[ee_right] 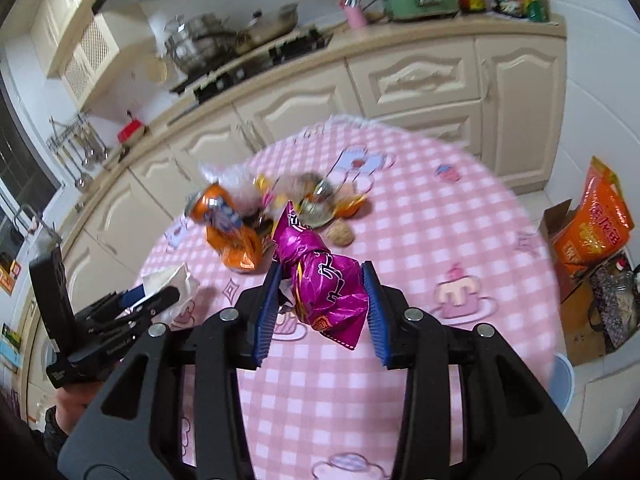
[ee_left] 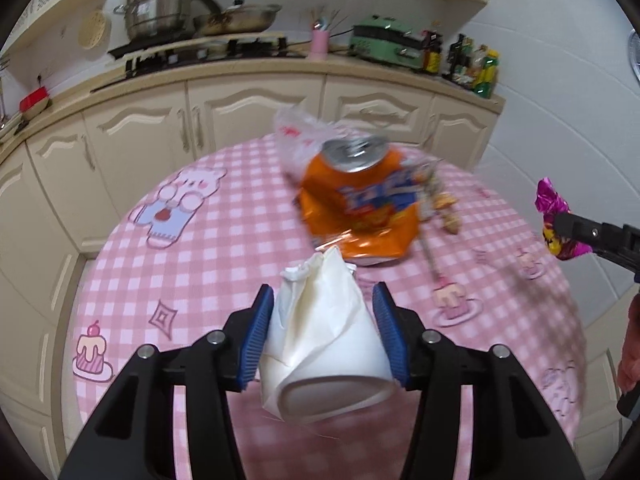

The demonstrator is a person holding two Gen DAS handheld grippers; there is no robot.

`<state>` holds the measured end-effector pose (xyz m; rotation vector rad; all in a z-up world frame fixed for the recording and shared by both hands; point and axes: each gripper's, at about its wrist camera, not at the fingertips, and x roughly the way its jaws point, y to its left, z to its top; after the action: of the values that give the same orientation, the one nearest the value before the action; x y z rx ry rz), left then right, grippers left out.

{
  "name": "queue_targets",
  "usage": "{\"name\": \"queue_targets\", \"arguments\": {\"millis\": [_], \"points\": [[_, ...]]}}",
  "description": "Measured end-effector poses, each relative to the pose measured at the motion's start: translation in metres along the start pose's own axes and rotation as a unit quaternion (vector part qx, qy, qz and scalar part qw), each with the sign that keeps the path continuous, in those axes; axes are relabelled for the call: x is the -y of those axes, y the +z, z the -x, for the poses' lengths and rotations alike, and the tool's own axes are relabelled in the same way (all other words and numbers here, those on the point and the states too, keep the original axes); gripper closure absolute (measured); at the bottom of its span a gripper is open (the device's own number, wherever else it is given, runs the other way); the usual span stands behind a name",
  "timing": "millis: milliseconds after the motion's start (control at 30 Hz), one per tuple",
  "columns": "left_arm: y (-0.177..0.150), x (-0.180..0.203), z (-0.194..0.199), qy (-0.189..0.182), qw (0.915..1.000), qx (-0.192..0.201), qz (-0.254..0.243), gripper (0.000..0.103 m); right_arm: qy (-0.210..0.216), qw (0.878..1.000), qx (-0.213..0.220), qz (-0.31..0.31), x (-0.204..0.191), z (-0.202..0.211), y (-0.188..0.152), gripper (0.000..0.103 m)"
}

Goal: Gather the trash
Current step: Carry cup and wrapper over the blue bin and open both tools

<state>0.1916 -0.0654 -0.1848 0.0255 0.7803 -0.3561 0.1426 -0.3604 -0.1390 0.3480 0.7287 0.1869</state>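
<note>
My left gripper [ee_left: 324,296] is shut on a crushed white paper cup [ee_left: 324,340], its blue pads pressing both sides, held above the pink checked tablecloth [ee_left: 208,248]. My right gripper [ee_right: 322,280] is shut on a crumpled magenta foil wrapper [ee_right: 324,280], also lifted off the table. That wrapper [ee_left: 554,216] and the right gripper's black fingers [ee_left: 592,236] show at the right edge of the left wrist view. A dented orange soda can [ee_left: 360,200] stands on the table beyond the cup, with a clear plastic bag [ee_left: 296,136] behind it. The left gripper with the cup [ee_right: 172,284] shows at the left of the right wrist view.
Small scraps, peel and a nut-like lump [ee_right: 340,234] lie beside the can [ee_right: 228,228] mid-table. Cream cabinets [ee_left: 256,116] and a counter with pots [ee_left: 160,12] run behind the table. On the floor at the right stands a cardboard box with an orange bag [ee_right: 592,224].
</note>
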Motion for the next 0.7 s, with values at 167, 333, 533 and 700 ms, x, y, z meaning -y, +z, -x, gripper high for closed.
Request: {"name": "queue_targets", "arguments": {"millis": [167,333,533,700], "points": [[0.008,0.034,0.019,-0.033,0.9991,0.017,-0.019,0.053,-0.014,0.999,0.036,-0.029,0.032,0.040,-0.004,0.064],[0.021,0.103,0.032,-0.095,0.9922,0.034,-0.073,0.053,-0.056,0.992,0.066,-0.090,0.091,0.081,-0.018,0.064],[0.027,0.217,0.023,-0.184,0.9705,0.026,-0.153,0.053,-0.127,0.966,0.093,-0.203,0.190,0.134,-0.063,0.064],[0.015,0.308,-0.007,-0.243,0.9483,-0.030,-0.202,0.052,-0.173,0.937,0.079,-0.292,0.266,0.156,-0.111,0.064]]}}
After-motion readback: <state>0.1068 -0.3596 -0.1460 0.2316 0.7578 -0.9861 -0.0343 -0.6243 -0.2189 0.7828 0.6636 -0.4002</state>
